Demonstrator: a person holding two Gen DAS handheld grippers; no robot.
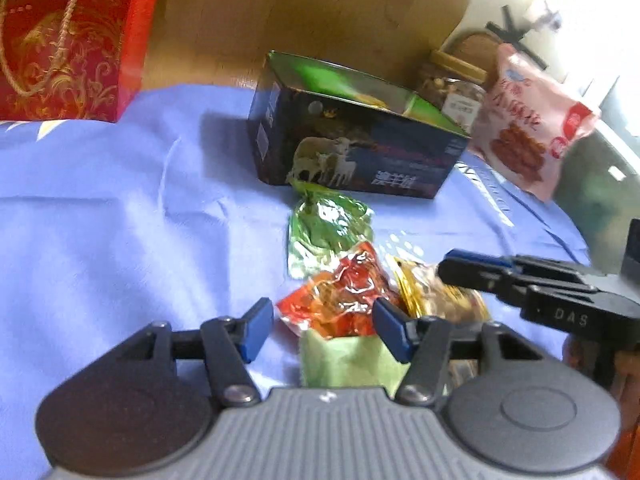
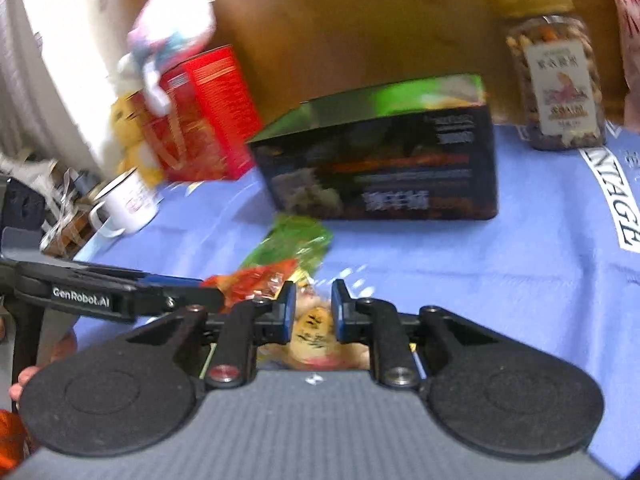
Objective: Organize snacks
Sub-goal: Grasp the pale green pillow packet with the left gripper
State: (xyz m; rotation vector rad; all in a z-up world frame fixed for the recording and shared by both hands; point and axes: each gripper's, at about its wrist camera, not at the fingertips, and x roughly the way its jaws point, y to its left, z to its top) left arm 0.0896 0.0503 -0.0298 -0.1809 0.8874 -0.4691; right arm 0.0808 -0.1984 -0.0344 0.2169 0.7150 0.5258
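The right gripper [image 2: 314, 312] pinches a yellow packet [image 2: 310, 334] while the left gripper [image 1: 320, 328] gapes over the red packet [image 1: 340, 296]; slick wrap may slip.

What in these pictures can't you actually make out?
- Dark box: its contents, hidden by its walls in both views.
- Box lettering: smeared by blur, right view.
- Yellow packet: lower part hidden behind right tongs.
- Pink bag: cut off by the right view's edge.

Blue cloth [image 1: 100, 220], red gift bag [image 1: 68, 52] (gold-patterned), white mug [image 2: 128, 204], plush toys [image 2: 168, 40]
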